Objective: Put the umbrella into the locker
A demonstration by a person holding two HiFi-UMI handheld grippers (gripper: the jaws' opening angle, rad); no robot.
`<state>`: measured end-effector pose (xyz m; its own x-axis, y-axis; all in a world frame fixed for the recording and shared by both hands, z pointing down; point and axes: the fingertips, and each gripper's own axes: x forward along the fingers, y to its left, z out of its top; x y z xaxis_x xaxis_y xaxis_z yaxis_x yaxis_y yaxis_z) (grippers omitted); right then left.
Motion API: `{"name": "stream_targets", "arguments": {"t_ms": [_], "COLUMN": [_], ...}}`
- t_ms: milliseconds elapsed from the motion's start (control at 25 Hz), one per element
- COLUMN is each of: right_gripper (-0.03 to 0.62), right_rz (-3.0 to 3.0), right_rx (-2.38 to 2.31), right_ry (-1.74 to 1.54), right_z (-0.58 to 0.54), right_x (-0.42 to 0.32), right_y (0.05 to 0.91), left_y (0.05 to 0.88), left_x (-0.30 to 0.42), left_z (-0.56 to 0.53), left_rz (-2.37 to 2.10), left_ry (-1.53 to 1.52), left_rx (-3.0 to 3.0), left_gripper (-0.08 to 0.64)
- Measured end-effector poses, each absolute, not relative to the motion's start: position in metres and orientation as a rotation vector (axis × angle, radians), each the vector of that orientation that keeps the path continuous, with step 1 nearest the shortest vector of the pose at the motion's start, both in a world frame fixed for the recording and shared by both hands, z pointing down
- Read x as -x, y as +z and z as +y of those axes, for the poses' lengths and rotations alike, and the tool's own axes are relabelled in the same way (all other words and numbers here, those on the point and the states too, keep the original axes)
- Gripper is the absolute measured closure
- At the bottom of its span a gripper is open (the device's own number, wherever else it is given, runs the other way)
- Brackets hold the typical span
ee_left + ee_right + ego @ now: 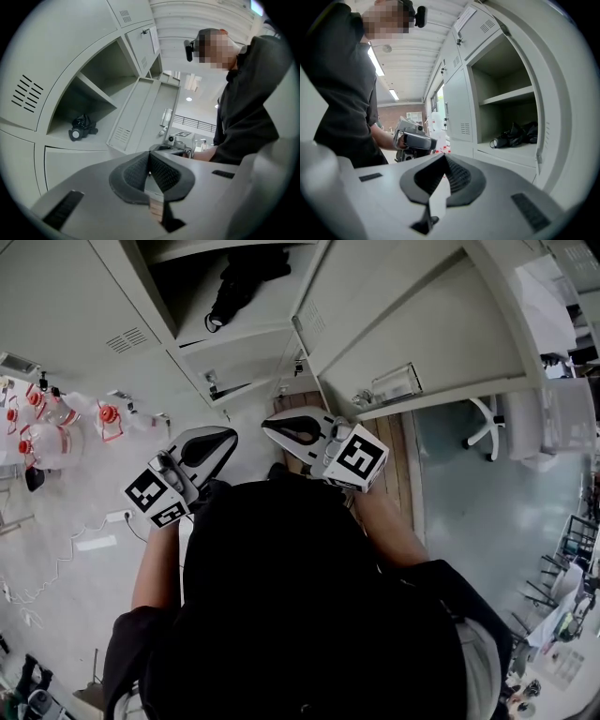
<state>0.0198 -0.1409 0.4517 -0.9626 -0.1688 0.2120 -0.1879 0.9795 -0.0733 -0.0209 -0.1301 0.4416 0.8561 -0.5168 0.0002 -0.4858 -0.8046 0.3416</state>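
workplace locker room: rows of grey metal lockers [84,296], swivel chair [485,423], strip lights [375,61].

The person's head [309,615] fills the lower head view and hides the floor beneath. In the right gripper view, the frame of the locker [497,75] covers the far end of the umbrella [513,135]. The left gripper view shows the umbrella too small and dark for detail.

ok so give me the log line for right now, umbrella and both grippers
umbrella: lying on shelf inside open locker | left gripper: shut, empty | right gripper: shut, empty | task: looks done
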Motion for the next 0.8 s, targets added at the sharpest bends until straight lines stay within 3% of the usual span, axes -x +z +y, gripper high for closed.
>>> {"name": "stream_targets", "arguments": {"t_ms": [800], "right_gripper": [0.581], "right_rz": [-2.941], "right_rx": [-0.139], "right_ry": [0.087], "right_z": [-0.116], "right_x": [-0.044], "right_y": [0.438], "left_y": [0.410], "left_x": [0.017], "left_z": [-0.133], "left_rz": [-0.748], "left_ry": [0.025], "left_rx": [-2.824], "left_gripper": [0.543]}}
